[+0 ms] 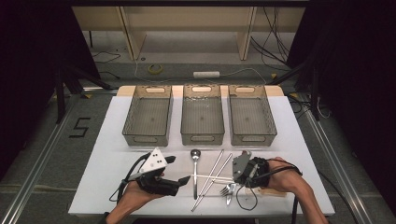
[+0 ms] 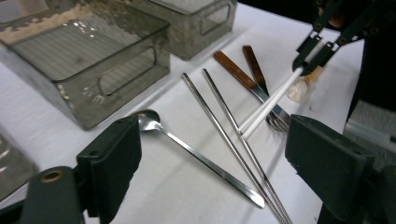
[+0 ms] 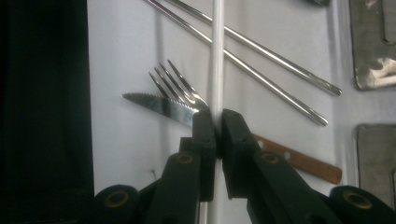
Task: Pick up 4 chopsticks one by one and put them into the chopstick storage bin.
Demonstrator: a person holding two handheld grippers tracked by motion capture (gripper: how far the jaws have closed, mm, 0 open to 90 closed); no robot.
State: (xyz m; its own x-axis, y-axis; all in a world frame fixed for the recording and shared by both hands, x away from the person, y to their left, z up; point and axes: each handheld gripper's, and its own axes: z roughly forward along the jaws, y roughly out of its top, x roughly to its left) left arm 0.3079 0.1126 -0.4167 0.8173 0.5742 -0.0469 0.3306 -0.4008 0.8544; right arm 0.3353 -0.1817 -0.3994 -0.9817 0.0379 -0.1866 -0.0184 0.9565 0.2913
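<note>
My right gripper [image 1: 235,178] [image 3: 217,123] is shut on white chopsticks [image 3: 216,60] [image 2: 268,105], which point left across the table, low over the other cutlery. My left gripper [image 1: 179,169] [image 2: 215,154] stands open with nothing between its jaws, just left of a metal spoon [image 1: 195,168] [image 2: 196,156]. Two metal chopsticks [image 1: 212,177] [image 2: 233,140] [image 3: 261,56] lie slantwise between the spoon and the right gripper [image 2: 317,51]. A fork [image 3: 180,86] and a serrated knife [image 3: 156,105] with wooden handles [image 2: 233,70] lie under the right gripper.
Three grey see-through bins stand in a row at the back: left [image 1: 147,139], middle [image 1: 202,138], right [image 1: 252,138]. All cutlery lies on the white tabletop [image 1: 116,154] in front of them. The table's front edge runs just behind both hands.
</note>
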